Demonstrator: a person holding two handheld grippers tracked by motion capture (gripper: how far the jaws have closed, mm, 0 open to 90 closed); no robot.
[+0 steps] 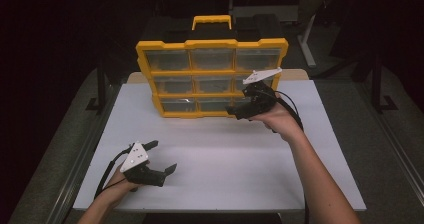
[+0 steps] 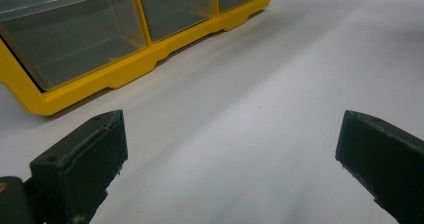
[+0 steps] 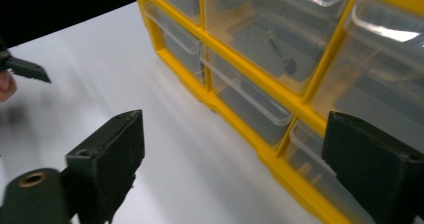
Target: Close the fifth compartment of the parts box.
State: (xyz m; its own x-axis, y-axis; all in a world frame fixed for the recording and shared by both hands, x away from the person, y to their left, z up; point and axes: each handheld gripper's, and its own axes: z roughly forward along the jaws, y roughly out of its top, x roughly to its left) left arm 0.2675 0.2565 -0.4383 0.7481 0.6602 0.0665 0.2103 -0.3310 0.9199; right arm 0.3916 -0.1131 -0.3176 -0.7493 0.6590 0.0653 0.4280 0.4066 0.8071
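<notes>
A: Yellow plastic frames the organizer [image 1: 212, 79], which stands upright at the far middle of the white desk [image 1: 225, 159], its clear drawers facing the person. Which step is judged to be in hand?

B: An approach to the lower right drawers. The right tool [image 1: 239, 110] is held just in front of the bottom row, jaws spread wide with nothing between them. In the right gripper view a bolt [image 3: 279, 51] is seen lying inside one drawer [image 3: 272, 34].

A: And the left tool [image 1: 162, 159]?

B: It is held low over the near left of the desk, well apart from the organizer, jaws open and empty.

A: What is called for next?

B: A drawer lip [image 3: 260, 101] should be lined up between the jaws before closing. The lips are shallow and slick, so slipping is likely. The approach is unobstructed.
</notes>
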